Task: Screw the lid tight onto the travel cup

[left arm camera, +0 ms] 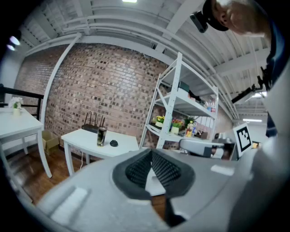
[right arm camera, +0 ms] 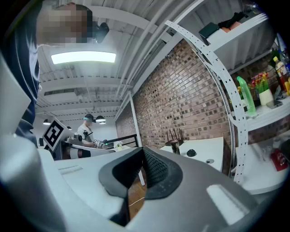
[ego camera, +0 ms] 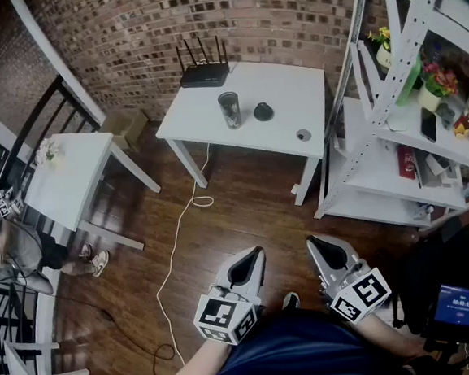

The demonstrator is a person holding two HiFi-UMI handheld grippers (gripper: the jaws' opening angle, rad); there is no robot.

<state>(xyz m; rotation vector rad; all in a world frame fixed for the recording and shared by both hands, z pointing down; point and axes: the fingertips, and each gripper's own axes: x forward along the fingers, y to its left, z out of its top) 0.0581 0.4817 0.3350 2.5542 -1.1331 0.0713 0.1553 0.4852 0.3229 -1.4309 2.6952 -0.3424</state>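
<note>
The travel cup (ego camera: 229,109), a dark patterned tumbler, stands upright with no lid on the white table (ego camera: 291,88) across the room. Its black lid (ego camera: 263,111) lies on the table just right of it. Both also show small and distant in the left gripper view, cup (left arm camera: 101,136) and lid (left arm camera: 113,143), and in the right gripper view, cup (right arm camera: 174,146) and lid (right arm camera: 191,152). My left gripper (ego camera: 255,256) and right gripper (ego camera: 315,245) are held side by side close to my body, far from the table. Both are shut with nothing between the jaws.
A black router (ego camera: 205,71) sits at the table's back and a small round object (ego camera: 303,135) near its front right corner. A white shelving rack (ego camera: 395,152) stands right, another white table (ego camera: 70,176) left. A white cable (ego camera: 175,253) trails over the wooden floor. A person (ego camera: 12,251) is at the far left.
</note>
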